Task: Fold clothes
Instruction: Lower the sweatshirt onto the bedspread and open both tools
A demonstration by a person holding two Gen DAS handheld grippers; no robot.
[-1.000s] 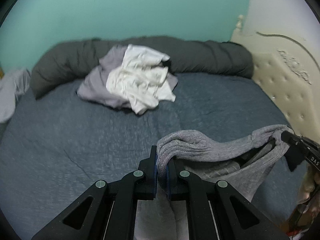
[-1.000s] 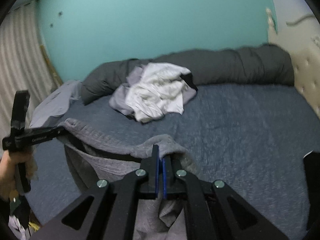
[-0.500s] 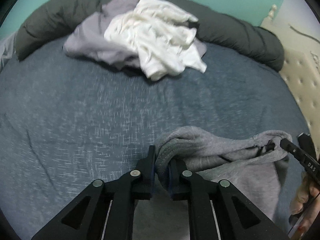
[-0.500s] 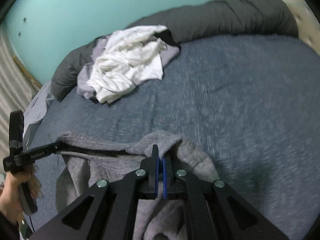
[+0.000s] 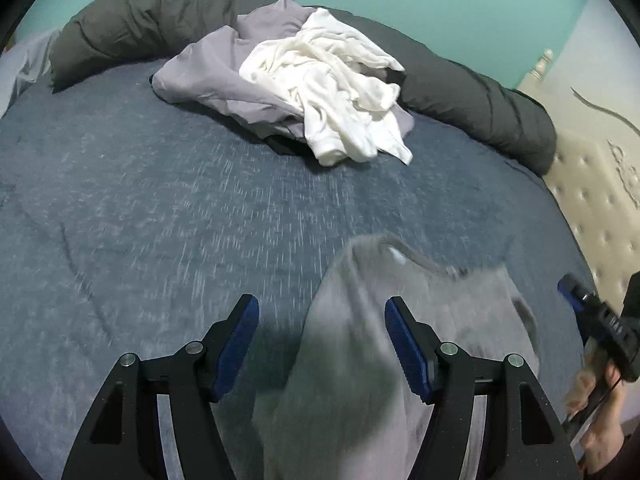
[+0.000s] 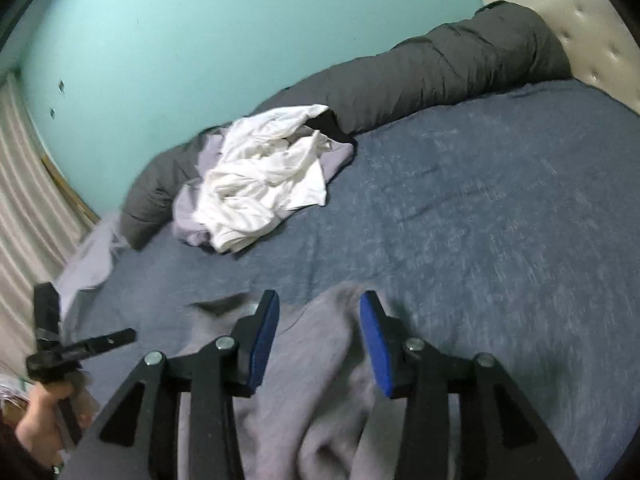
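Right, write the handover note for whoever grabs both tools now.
Left tool: open, holding nothing; grey sweatshirt lies between its fingers.
Right tool: open too, same sweatshirt under it.
Sweatshirt: on the near part of the blue bedspread, bunched, not yet folded.
White garment and lilac garment: crumpled in a pile at the far side, against the dark rolled duvet.
Left: flatten and fold the sweatshirt, then the pile.

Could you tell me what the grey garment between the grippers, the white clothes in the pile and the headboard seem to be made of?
Grey garment: probably thick knit fleece or jersey; matte, heathered, soft heavy folds, though blurred.
White clothes: likely thin cotton; matte, many fine crumples.
Headboard: seemingly cream faux leather or vinyl padding; slight sheen, button-tufted dimples.
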